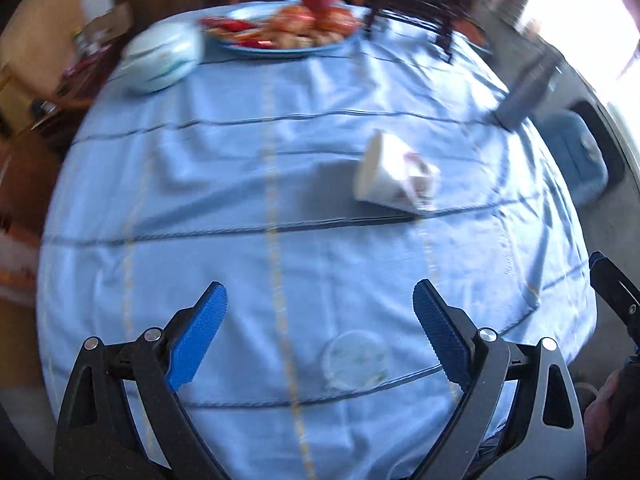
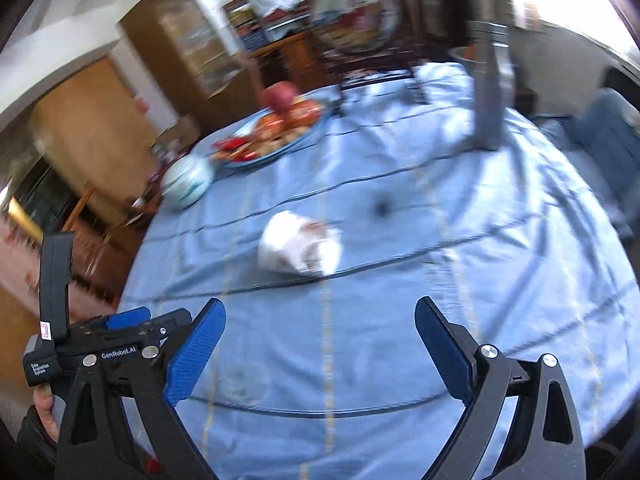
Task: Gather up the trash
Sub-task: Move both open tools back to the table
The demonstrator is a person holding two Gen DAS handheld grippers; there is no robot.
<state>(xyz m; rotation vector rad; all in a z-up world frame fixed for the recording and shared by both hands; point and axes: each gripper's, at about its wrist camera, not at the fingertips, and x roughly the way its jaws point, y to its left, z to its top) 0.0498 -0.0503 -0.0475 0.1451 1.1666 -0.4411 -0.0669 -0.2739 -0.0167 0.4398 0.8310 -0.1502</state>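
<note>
Both grippers, left gripper [image 1: 320,312] and right gripper [image 2: 320,324], hold their fingers wide apart and empty above the blue-clothed counter [image 1: 224,184]; a tipped paper cup [image 1: 394,178] lies mid-frame.

Both views motion-blurred. You can't read the print on the tipped paper cup [image 1: 394,178], nor ID the food on the blue plate [image 1: 280,32]. Grey cylinder [image 2: 489,88]: top smeared. Right hand-held gripper [image 1: 612,292] cut off at frame edge.

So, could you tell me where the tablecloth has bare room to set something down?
Bare cloth lies left of the tipped paper cup, from the white bowl toward the near edge, short of the small lid. It is crowded at the far edge around the fruit plate and the grey bottle.
</note>
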